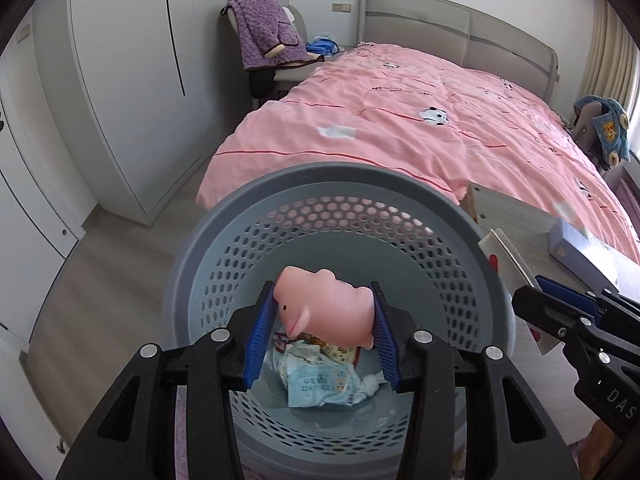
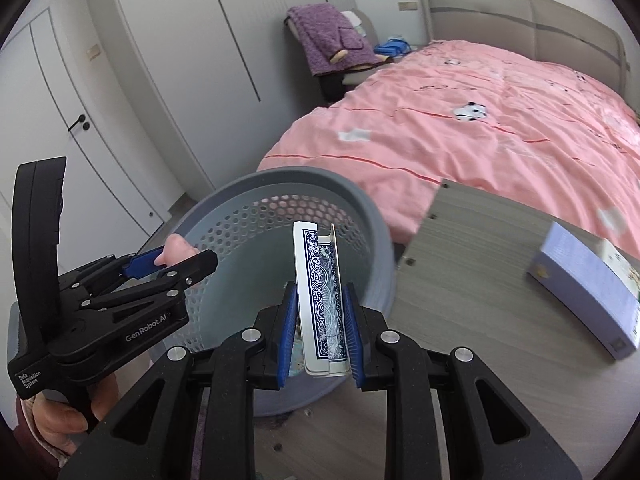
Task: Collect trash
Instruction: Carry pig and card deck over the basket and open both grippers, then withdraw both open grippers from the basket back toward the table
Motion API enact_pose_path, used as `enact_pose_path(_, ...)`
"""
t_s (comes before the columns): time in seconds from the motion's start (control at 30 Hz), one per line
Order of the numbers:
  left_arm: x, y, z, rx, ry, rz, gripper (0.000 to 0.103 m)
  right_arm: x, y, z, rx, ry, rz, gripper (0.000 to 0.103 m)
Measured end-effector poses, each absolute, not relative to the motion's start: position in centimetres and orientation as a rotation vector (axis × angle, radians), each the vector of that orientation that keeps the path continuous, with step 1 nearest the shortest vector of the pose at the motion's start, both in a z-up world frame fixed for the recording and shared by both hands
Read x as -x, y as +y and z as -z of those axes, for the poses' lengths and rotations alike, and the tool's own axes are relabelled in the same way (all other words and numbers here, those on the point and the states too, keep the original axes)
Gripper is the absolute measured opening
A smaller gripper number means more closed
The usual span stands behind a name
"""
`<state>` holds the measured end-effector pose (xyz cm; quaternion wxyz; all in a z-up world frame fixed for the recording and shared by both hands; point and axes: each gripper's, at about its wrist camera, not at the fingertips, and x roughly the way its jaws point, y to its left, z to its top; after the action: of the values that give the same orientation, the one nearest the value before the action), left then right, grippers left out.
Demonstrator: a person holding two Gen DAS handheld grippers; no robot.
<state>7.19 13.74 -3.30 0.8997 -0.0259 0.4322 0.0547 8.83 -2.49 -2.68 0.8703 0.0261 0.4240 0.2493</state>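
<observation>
My left gripper (image 1: 324, 320) is shut on a pink rubber pig toy (image 1: 328, 304) and holds it above the open grey perforated basket (image 1: 224, 256). Crumpled wrappers (image 1: 324, 384) lie at the basket's bottom. My right gripper (image 2: 320, 332) is shut on a bent playing card with a blue patterned back (image 2: 320, 292), held upright over the basket's near rim (image 2: 376, 216). The right gripper also shows at the right of the left wrist view (image 1: 560, 312), and the left gripper shows at the left of the right wrist view (image 2: 172, 264), with the pig's tip between its fingers.
A grey wooden table (image 2: 480, 280) stands right of the basket with a pale purple box (image 2: 588, 288) on it. A bed with a pink quilt (image 1: 420, 128) lies behind. A chair with a purple blanket (image 1: 264, 32) and white wardrobes (image 1: 120, 80) stand at the far left.
</observation>
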Motion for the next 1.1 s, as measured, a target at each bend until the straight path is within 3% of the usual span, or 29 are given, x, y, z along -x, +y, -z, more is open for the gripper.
enact_pose_path(0.33,-8.6,15.0,4.3,0.045,0.915,-0.127,0.045,-10.5,-0.4,3.2,-0.034,0.9,-0.534,0.026)
enact_pose_path(0.43,-8.6,15.4,4.2,0.051,0.907,-0.14,0.063,-10.4,-0.4,3.1,-0.033,0.89,-0.53,0.03)
enact_pose_path(0.57,-8.2,15.6,3.7,0.045,0.892,-0.152,0.069,-10.2,-0.5,2.6,-0.034,0.873,-0.524,0.041)
enact_pose_path(1.1,-6.5,15.6,2.8,0.026,0.875,-0.176,0.07,-9.1,-0.7,2.6,-0.03,0.876,-0.507,0.042)
